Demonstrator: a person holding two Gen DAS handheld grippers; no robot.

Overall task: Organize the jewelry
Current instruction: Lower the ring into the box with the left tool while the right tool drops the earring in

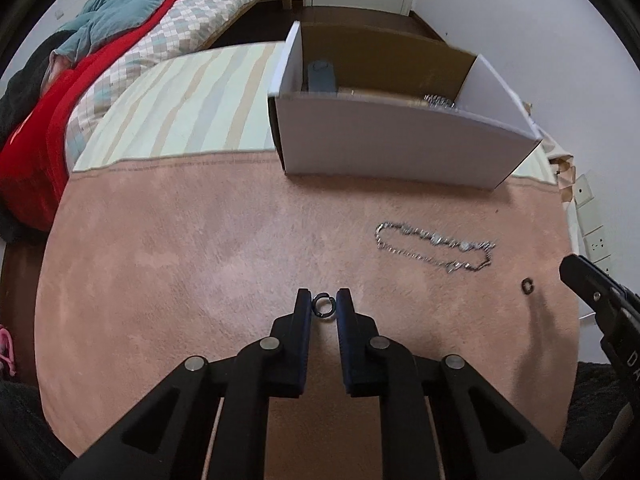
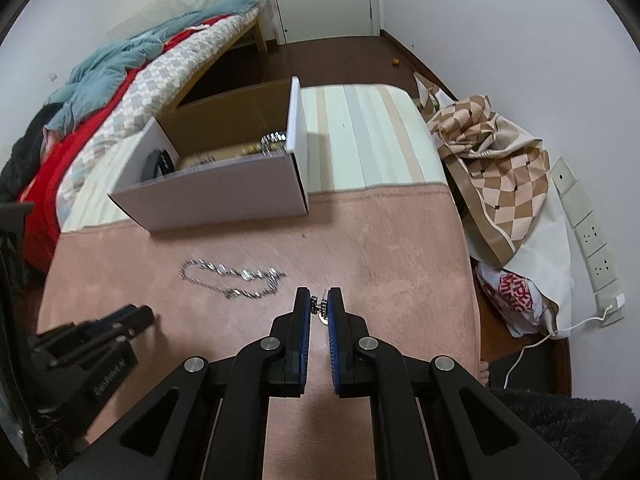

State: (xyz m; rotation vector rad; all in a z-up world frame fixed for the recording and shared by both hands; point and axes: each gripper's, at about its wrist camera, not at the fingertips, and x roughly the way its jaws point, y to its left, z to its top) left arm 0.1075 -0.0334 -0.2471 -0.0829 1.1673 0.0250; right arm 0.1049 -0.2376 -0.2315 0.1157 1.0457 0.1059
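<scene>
My left gripper (image 1: pixel 323 307) is shut on a small dark ring (image 1: pixel 322 307), just over the pink mat (image 1: pixel 200 280). My right gripper (image 2: pixel 319 307) is shut on a small silver earring (image 2: pixel 320 309) above the mat (image 2: pixel 400 248). A silver chain bracelet (image 1: pixel 436 246) lies on the mat; it also shows in the right wrist view (image 2: pixel 232 278). Another small dark ring (image 1: pixel 527 285) lies right of it. An open white cardboard box (image 1: pixel 400 148) stands at the mat's far edge with a dark item and silver jewelry (image 1: pixel 438 101) inside; it also shows in the right wrist view (image 2: pixel 224 200).
A striped cushion (image 1: pixel 180 108) lies behind the mat. A bed with red and teal bedding (image 1: pixel 100 48) is at left. A checked bag (image 2: pixel 500 176) and wall sockets (image 2: pixel 588 236) are at right. The left gripper (image 2: pixel 92 340) shows blurred at the right wrist view's left.
</scene>
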